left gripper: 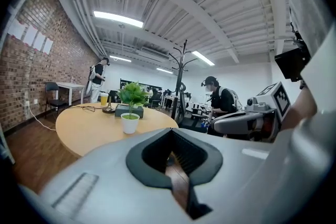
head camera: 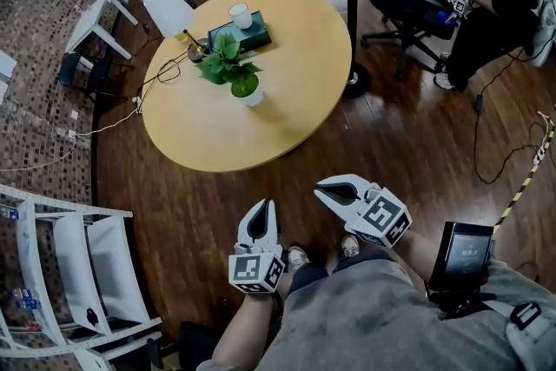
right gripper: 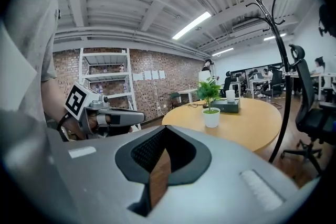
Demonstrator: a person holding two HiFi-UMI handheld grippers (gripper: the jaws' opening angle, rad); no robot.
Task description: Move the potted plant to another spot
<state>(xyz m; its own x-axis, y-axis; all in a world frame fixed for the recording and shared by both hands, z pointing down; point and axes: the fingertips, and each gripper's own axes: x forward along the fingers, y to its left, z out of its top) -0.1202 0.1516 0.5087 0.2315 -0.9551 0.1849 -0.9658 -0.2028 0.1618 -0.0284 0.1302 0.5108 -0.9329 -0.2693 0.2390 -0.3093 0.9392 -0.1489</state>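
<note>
left gripper (head camera: 263, 208) closed, empty | right gripper (head camera: 330, 189) closed, empty | plant (head camera: 231, 68) stood far ahead on table (head camera: 287, 117), so both were held idle

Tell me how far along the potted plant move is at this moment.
Done: nothing; the potted plant stands on the round table near a dark box. In hand: nothing; the left hand-held gripper and right hand-held gripper are shut, empty, over the floor short of the table. Remaining: reach, grasp, carry, set down.
</note>
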